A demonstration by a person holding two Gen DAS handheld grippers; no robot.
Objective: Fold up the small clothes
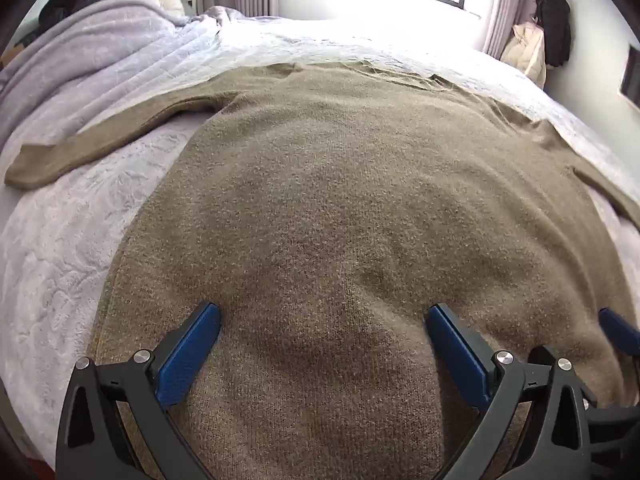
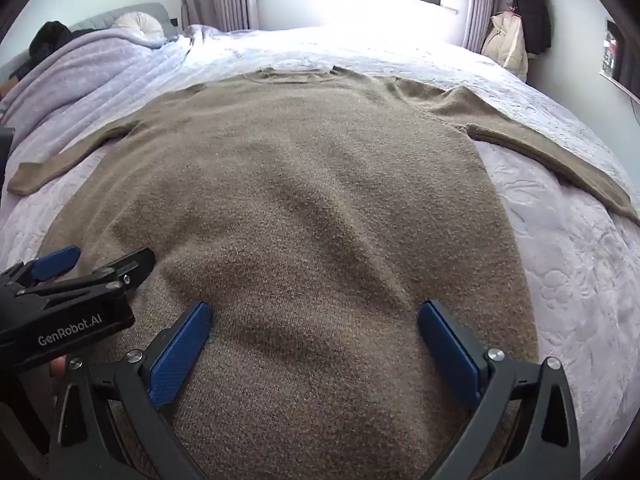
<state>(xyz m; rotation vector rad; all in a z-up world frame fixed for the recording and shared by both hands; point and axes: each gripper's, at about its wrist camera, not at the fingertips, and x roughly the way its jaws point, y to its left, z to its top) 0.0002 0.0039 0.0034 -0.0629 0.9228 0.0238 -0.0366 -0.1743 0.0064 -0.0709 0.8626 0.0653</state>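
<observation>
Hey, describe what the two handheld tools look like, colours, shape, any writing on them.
Both look identical. The left tool and the right tool each have black, angular plastic arms with triangular cut-outs and silver round fasteners at the joints, ending in flat blue textured pads. In the right wrist view, the left tool's black body carries white lettering reading GenRobot.AI. No cables or sleeves show.

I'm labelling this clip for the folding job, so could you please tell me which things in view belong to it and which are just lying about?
Belongs to the job:
- brown sweater, spread flat on the bed
- left gripper, jaws open
- right gripper, jaws open

Just lying about:
- lilac blanket
- round pillow
- black coat hanging on the wall
- cream jacket
</observation>
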